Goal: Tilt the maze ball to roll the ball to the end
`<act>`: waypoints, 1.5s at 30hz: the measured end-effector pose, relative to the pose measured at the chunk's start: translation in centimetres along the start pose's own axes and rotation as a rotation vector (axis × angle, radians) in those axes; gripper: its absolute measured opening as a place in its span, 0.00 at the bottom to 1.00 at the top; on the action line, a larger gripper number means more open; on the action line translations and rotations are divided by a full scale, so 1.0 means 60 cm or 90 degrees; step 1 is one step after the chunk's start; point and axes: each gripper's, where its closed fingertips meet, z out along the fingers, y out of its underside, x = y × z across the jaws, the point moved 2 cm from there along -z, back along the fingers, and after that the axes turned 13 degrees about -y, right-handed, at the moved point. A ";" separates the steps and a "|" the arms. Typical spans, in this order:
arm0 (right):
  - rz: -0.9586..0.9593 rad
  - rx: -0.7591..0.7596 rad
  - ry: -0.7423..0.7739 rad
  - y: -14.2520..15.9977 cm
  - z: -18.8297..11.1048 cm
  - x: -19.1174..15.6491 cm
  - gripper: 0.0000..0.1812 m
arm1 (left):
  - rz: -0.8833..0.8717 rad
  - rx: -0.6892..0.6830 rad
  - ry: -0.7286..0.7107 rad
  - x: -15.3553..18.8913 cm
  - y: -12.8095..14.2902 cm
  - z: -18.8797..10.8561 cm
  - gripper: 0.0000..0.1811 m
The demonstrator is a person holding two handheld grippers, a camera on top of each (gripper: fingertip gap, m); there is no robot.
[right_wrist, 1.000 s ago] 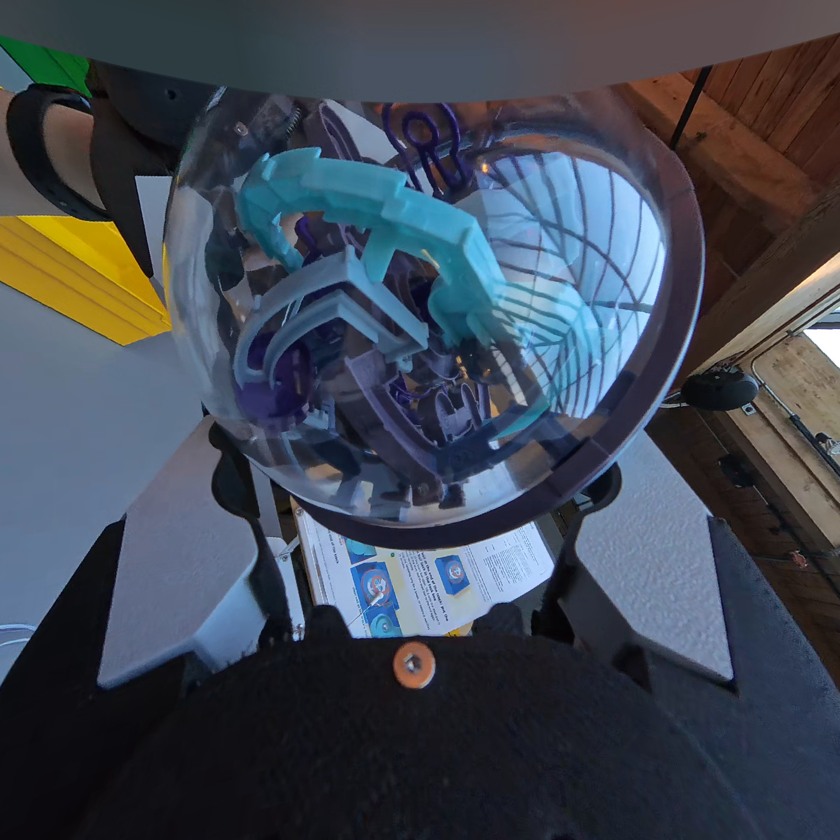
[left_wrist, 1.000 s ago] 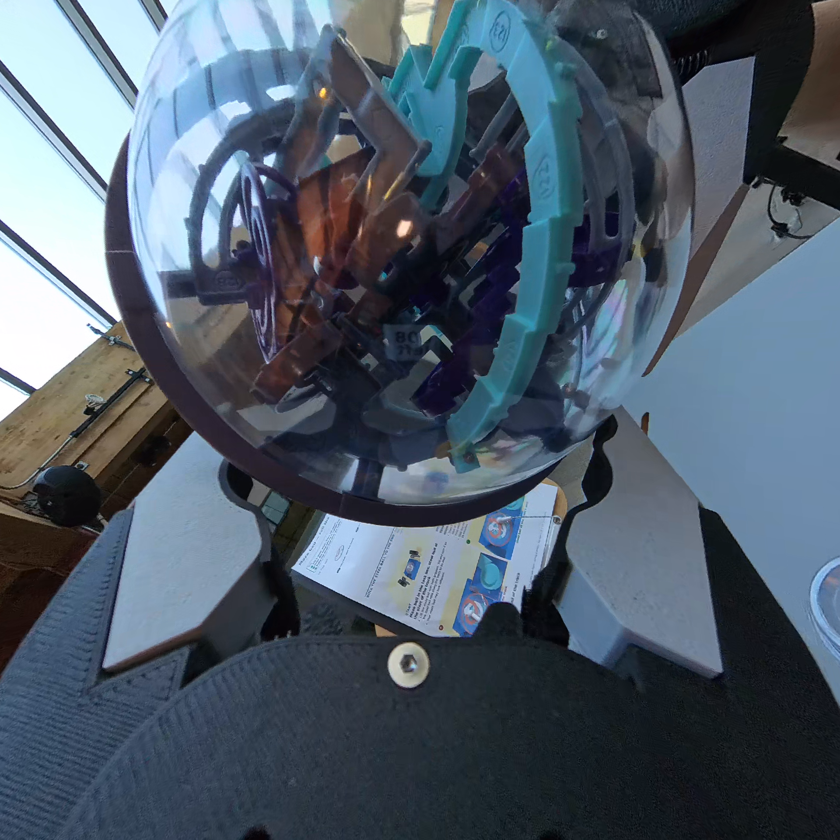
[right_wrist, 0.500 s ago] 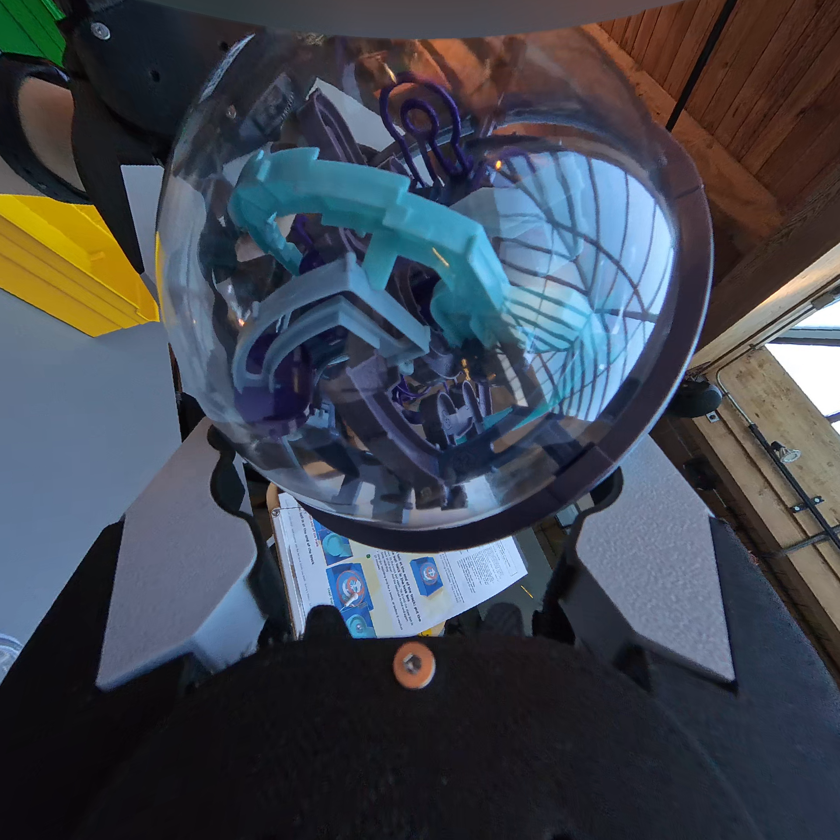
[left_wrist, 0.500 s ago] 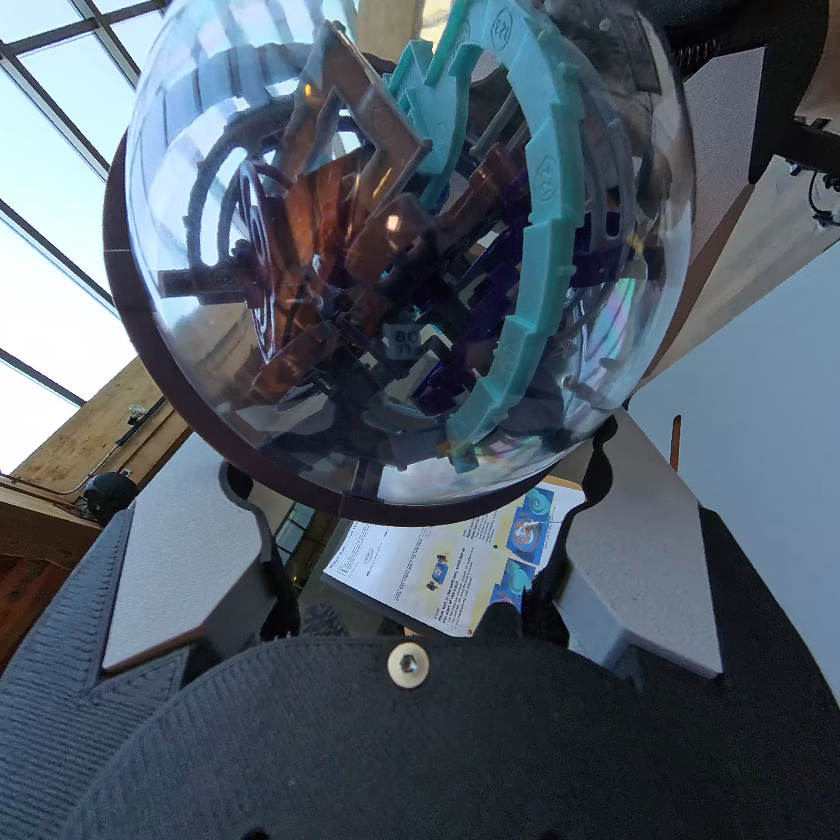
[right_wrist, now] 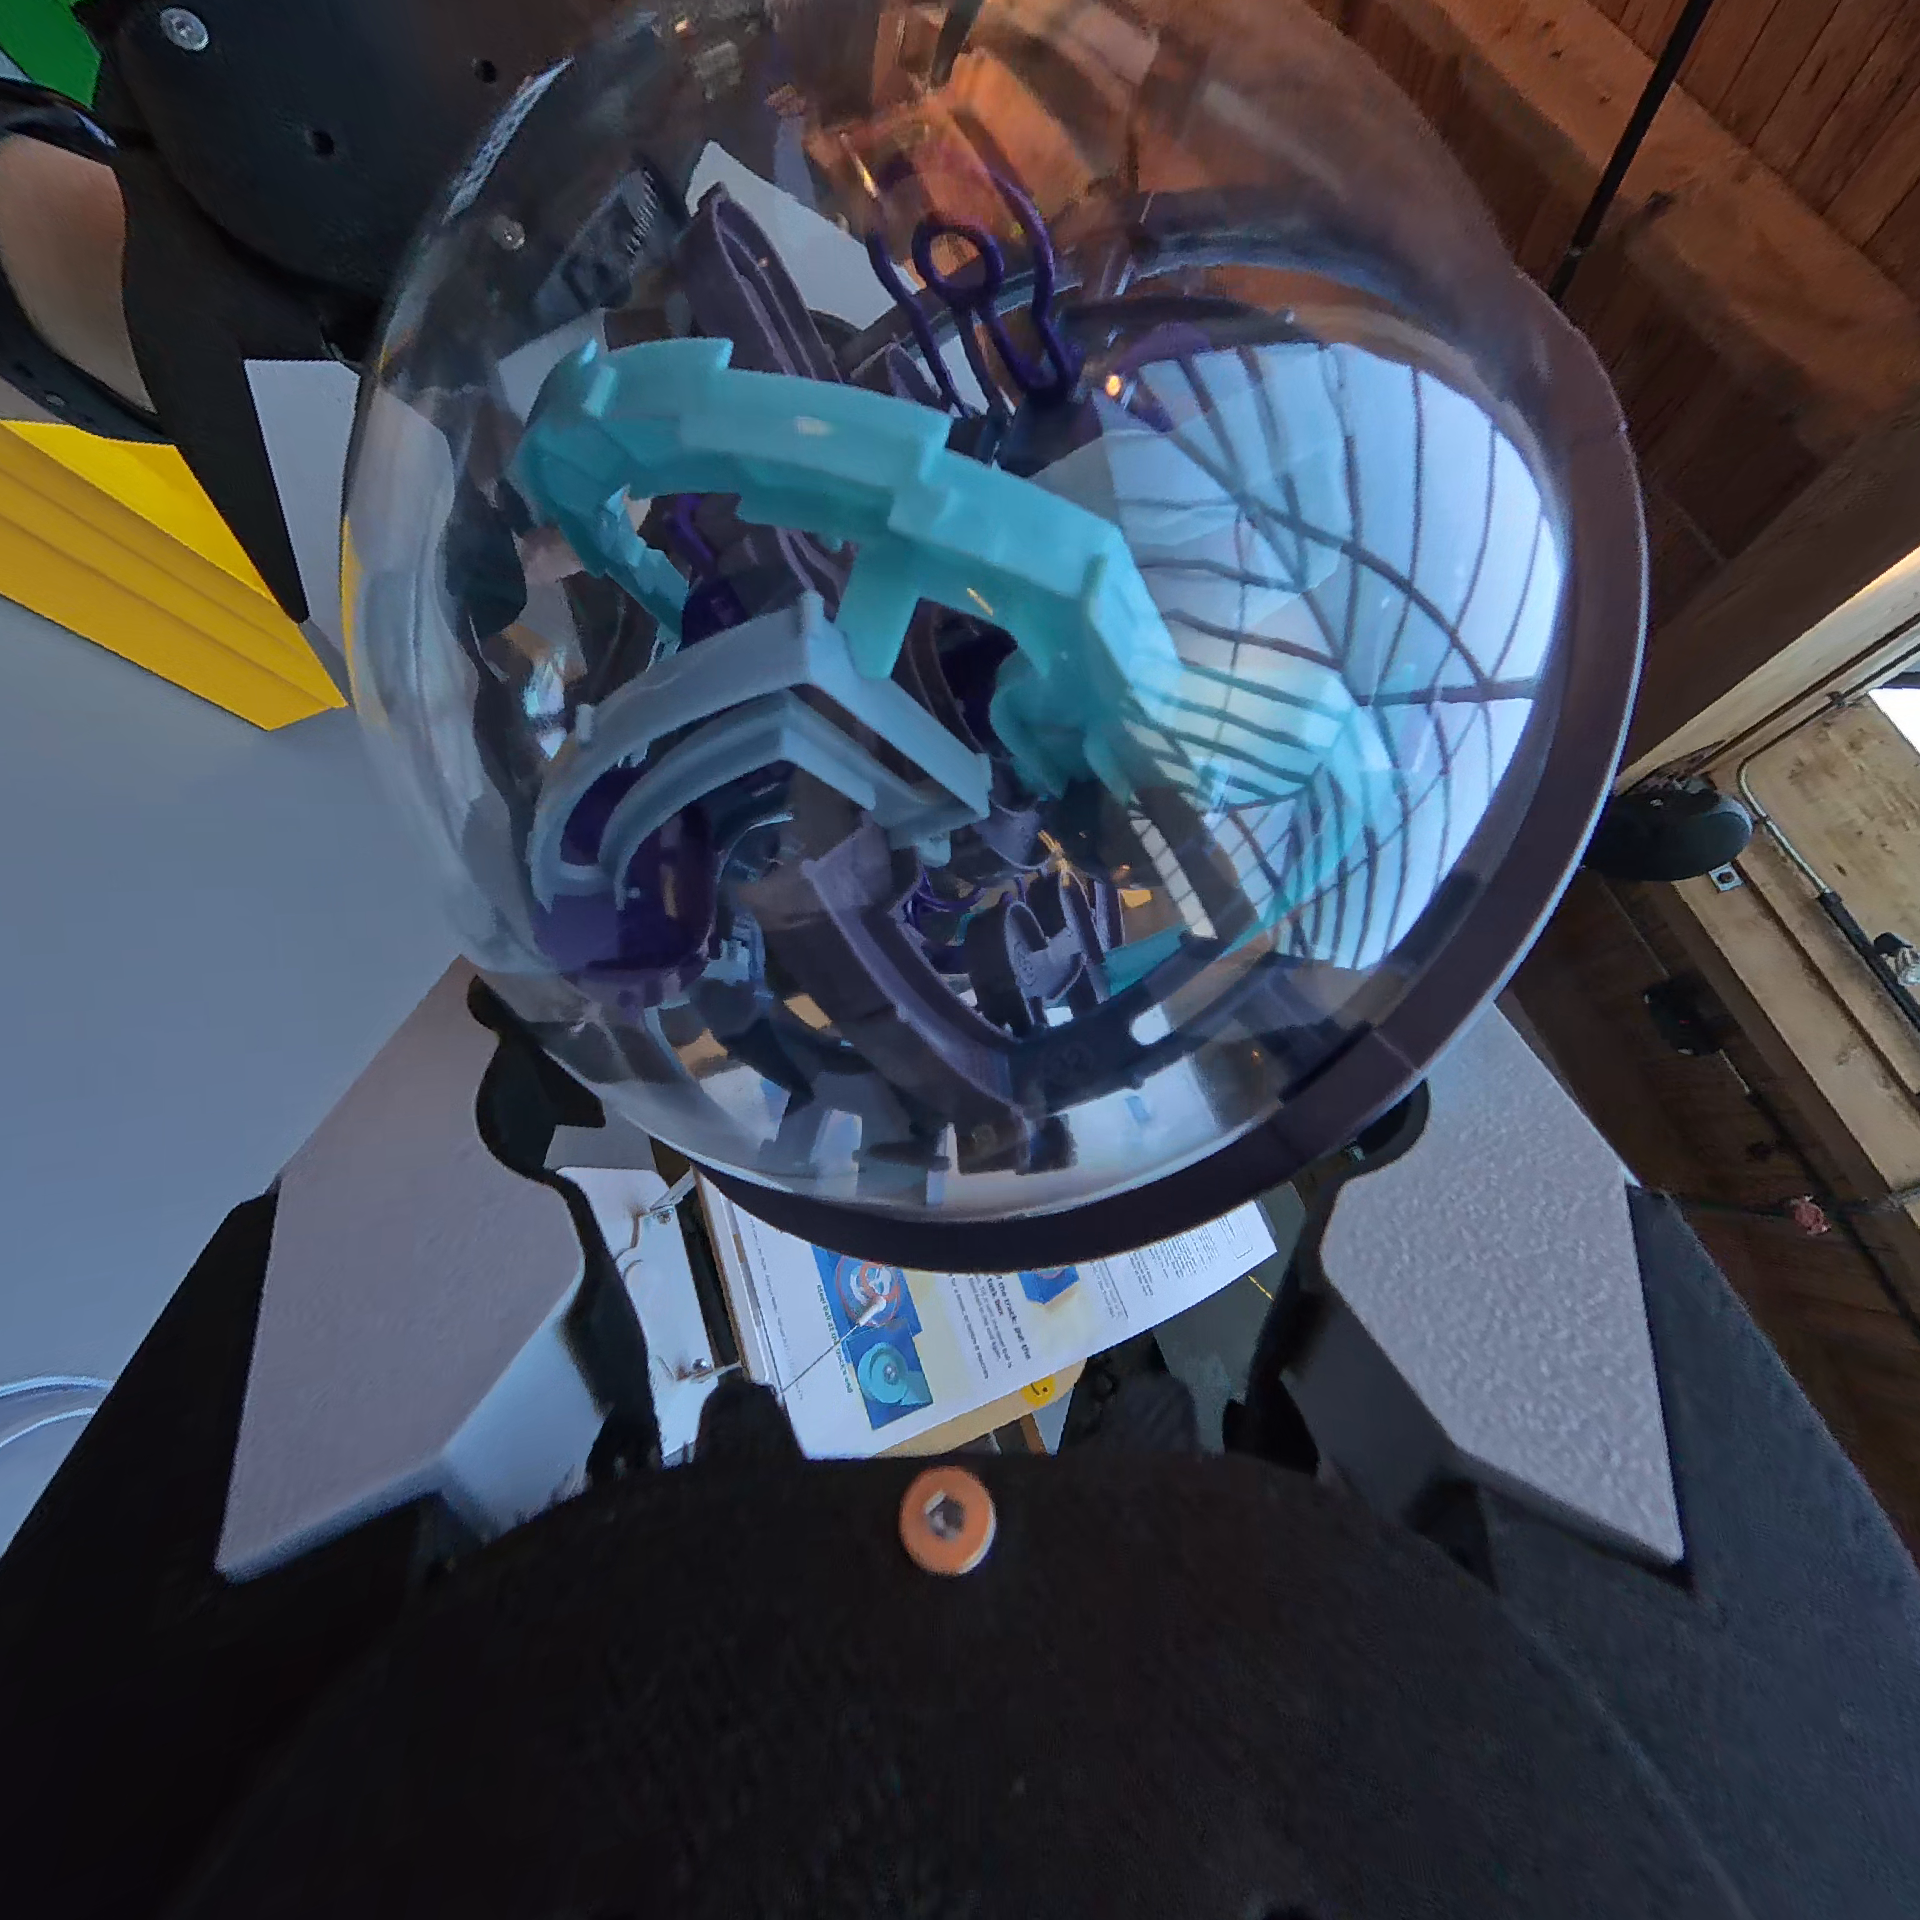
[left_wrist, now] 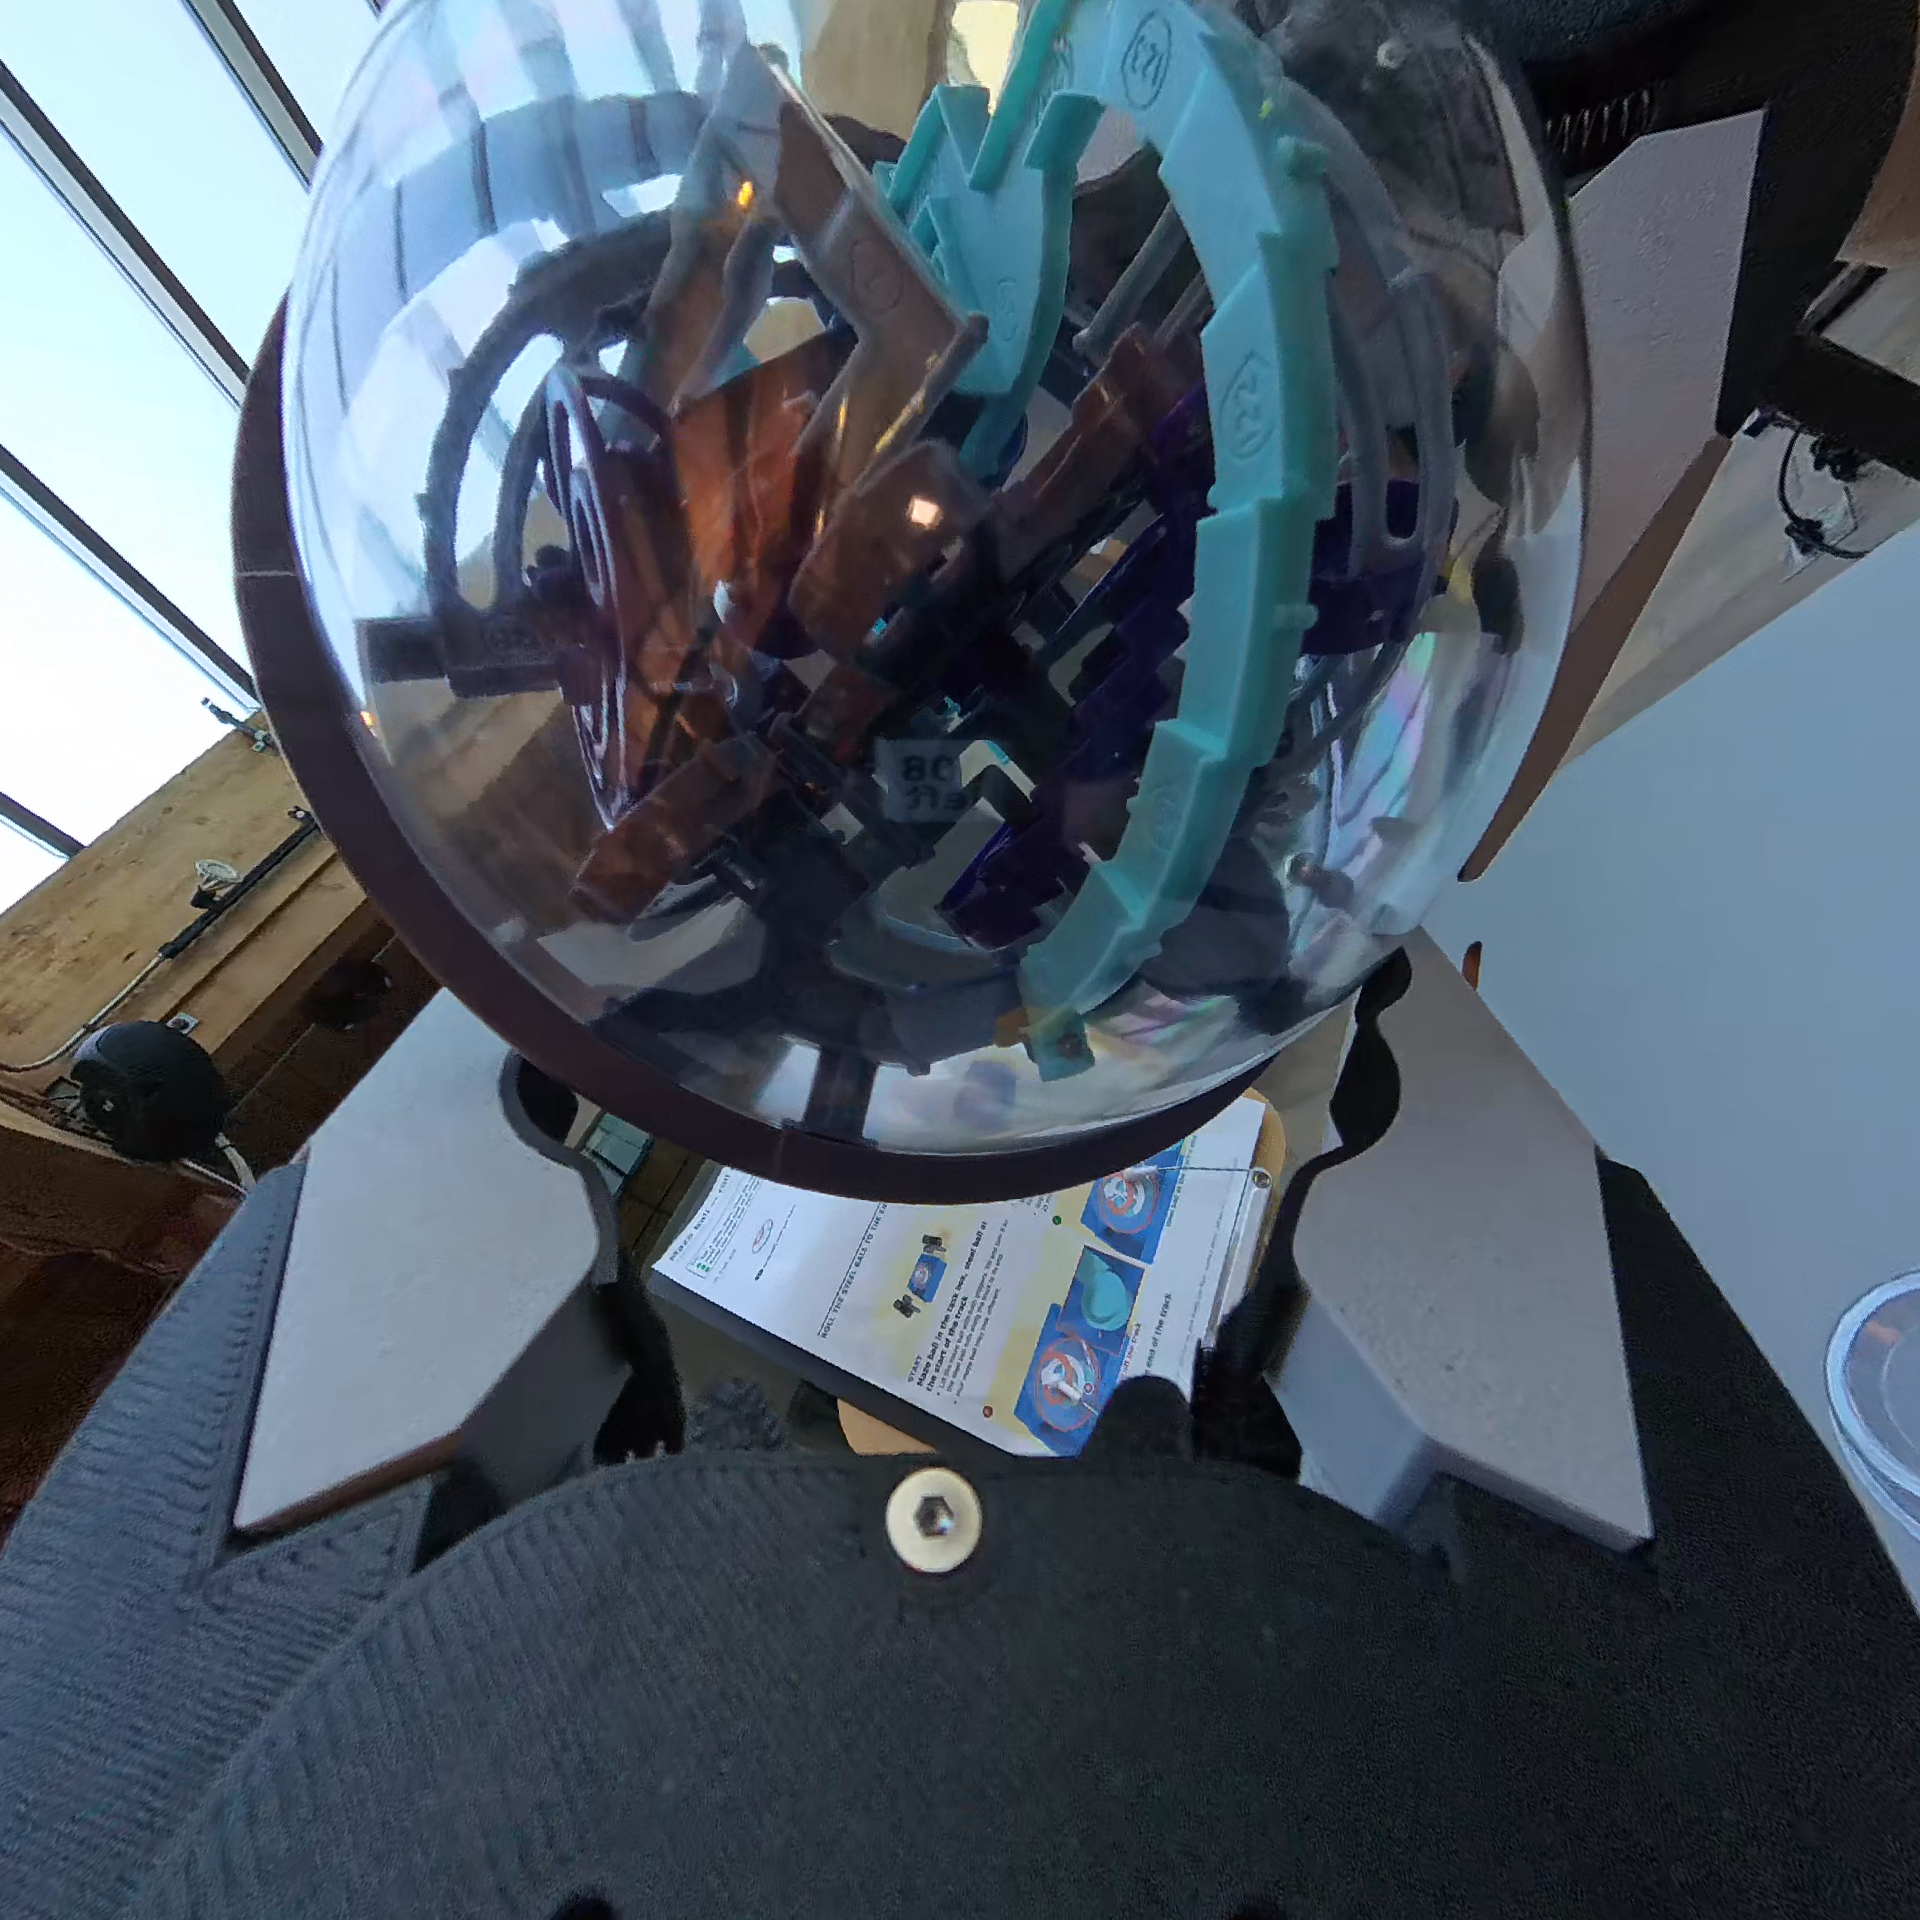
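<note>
The maze ball [left_wrist: 914, 582] is a clear sphere with a dark rim band and teal, grey, purple and brown tracks inside. It is held up in the air between both grippers. My left gripper [left_wrist: 956, 1070] cradles its lower part between its two grey fingers [left_wrist: 416, 1247]. My right gripper [right_wrist: 945, 1091] does the same from the opposite side, and the ball [right_wrist: 966, 644] fills that view too. The left gripper's black body shows at the top left of the right wrist view [right_wrist: 291, 156]. I cannot pick out the small ball on the tracks.
A printed instruction sheet [left_wrist: 966, 1309] lies below the ball, also in the right wrist view [right_wrist: 987, 1340]. A yellow bin [right_wrist: 156, 561] stands on the grey table [right_wrist: 208, 883]. A clear round lid [left_wrist: 1881, 1382] shows at the right edge. Windows and wooden walls are behind.
Both grippers and the ball have tilted together, so the background and the sheet shift in both views. The ball keeps its place between the fingers.
</note>
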 end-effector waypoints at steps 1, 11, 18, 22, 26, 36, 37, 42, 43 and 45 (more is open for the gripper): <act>0.001 -0.002 -0.002 0.003 0.002 -0.003 0.87 | -0.002 -0.001 -0.001 0.003 0.004 -0.001 0.82; 0.023 0.002 -0.011 0.019 0.008 -0.023 0.87 | -0.021 -0.005 0.005 0.024 0.018 -0.005 0.84; 0.026 -0.009 -0.001 0.030 0.011 -0.030 0.87 | -0.017 -0.008 0.006 0.033 0.027 -0.002 0.84; 0.010 -0.016 0.015 0.027 0.008 -0.026 0.87 | -0.011 0.003 0.004 0.030 0.025 0.001 0.84; -0.016 -0.025 0.039 0.018 0.003 -0.009 0.87 | 0.002 0.005 -0.003 0.015 0.019 0.011 0.84; -0.080 -0.036 0.079 -0.033 -0.016 0.032 0.87 | 0.030 0.032 -0.038 -0.034 -0.022 0.016 0.83; -0.084 -0.035 0.081 -0.039 -0.018 0.036 0.87 | 0.033 0.035 -0.041 -0.039 -0.027 0.016 0.83; -0.099 -0.030 0.090 -0.067 -0.030 0.048 0.87 | 0.045 0.050 -0.051 -0.059 -0.054 0.011 0.83; -0.103 -0.029 0.092 -0.072 -0.032 0.050 0.87 | 0.048 0.052 -0.054 -0.062 -0.059 0.009 0.83; -0.111 -0.028 0.098 -0.082 -0.036 0.052 0.87 | 0.053 0.054 -0.059 -0.068 -0.066 0.007 0.83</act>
